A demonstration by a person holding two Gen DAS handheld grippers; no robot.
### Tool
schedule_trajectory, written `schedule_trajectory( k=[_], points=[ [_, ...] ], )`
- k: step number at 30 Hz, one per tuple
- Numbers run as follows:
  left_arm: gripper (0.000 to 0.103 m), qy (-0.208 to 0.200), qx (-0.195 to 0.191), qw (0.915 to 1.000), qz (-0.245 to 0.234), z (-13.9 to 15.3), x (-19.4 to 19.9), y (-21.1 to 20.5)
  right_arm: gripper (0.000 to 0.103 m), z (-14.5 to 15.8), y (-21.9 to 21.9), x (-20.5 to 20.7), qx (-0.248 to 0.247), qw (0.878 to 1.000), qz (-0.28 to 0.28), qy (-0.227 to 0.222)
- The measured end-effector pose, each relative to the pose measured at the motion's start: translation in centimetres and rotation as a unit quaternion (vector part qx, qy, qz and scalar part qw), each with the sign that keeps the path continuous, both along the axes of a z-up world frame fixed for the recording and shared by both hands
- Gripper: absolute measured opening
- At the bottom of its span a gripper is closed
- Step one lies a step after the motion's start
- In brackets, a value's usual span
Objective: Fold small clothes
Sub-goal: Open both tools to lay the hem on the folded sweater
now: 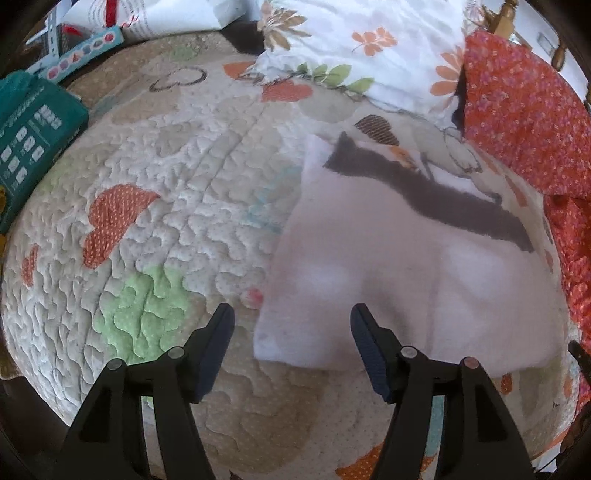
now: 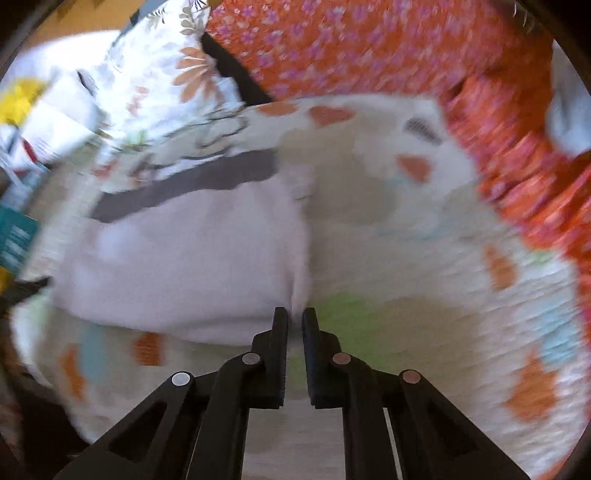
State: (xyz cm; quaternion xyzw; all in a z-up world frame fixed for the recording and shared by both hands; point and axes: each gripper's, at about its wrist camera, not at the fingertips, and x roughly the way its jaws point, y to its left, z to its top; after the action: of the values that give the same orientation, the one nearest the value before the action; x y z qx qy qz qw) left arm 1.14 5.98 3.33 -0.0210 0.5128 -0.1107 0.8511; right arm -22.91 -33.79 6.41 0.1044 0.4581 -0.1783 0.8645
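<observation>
A small white garment (image 1: 369, 266) with a dark grey band (image 1: 424, 188) along its far edge lies flat on a quilted bedspread (image 1: 166, 184). My left gripper (image 1: 291, 317) hangs open over the garment's near left corner, one finger above the cloth and the other above the quilt, with nothing pinched. In the blurred right wrist view the same garment (image 2: 184, 266) and its grey band (image 2: 192, 184) spread out to the left. My right gripper (image 2: 295, 317) is shut on the garment's near right corner, with white cloth bunched between the pads.
A teal box (image 1: 29, 136) lies at the quilt's left edge. A floral pillow (image 1: 351, 48) sits behind the garment. Red flowered fabric (image 1: 524, 110) is heaped along the right side. White printed packaging (image 1: 166, 14) lies at the far left.
</observation>
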Motion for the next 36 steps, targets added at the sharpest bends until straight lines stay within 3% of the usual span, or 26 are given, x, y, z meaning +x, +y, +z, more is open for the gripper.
schedule_trajectory(
  k=[3,6,9,11,12,14,20,26,32,36],
  points=[
    [0.064,0.014,-0.015,0.9998,0.008,-0.4,0.4,0.5,0.007,0.2,-0.9,-0.4,-0.037,0.999,-0.03,0.014],
    [0.064,0.019,-0.018,0.9995,0.015,-0.7,0.7,0.6,0.009,0.8,-2.5,-1.0,0.015,0.998,-0.058,-0.029],
    [0.064,0.018,-0.015,0.9995,0.019,-0.9,0.8,0.4,0.033,1.0,-2.9,-0.5,0.057,0.993,-0.065,-0.08],
    [0.064,0.015,-0.011,0.9996,0.019,-0.9,0.8,0.2,0.056,1.1,-2.1,0.2,0.073,0.988,-0.064,-0.12],
    [0.064,0.012,-0.006,0.9997,0.018,-0.9,0.8,0.1,0.058,1.1,-1.4,0.7,0.077,0.986,-0.061,-0.137],
    [0.064,0.01,0.001,0.9998,0.016,-0.9,0.8,0.0,0.059,0.8,0.1,2.2,0.077,0.986,-0.052,-0.137],
    [0.065,0.013,-0.012,0.9995,0.025,-0.4,1.4,1.0,0.059,-1.5,4.7,6.9,0.071,0.996,0.018,-0.053],
    [0.068,0.005,-0.025,0.9982,0.054,0.6,1.9,3.1,0.059,-5.4,5.2,8.3,0.048,0.998,0.009,0.027],
    [0.068,-0.018,-0.037,0.9964,0.073,2.4,2.3,4.4,0.06,-5.0,6.6,7.9,0.01,1.0,0.013,0.017],
    [0.069,-0.044,-0.046,0.994,0.089,4.2,2.2,6.1,0.06,-3.1,9.1,7.5,-0.005,0.998,0.052,-0.027]
  ],
)
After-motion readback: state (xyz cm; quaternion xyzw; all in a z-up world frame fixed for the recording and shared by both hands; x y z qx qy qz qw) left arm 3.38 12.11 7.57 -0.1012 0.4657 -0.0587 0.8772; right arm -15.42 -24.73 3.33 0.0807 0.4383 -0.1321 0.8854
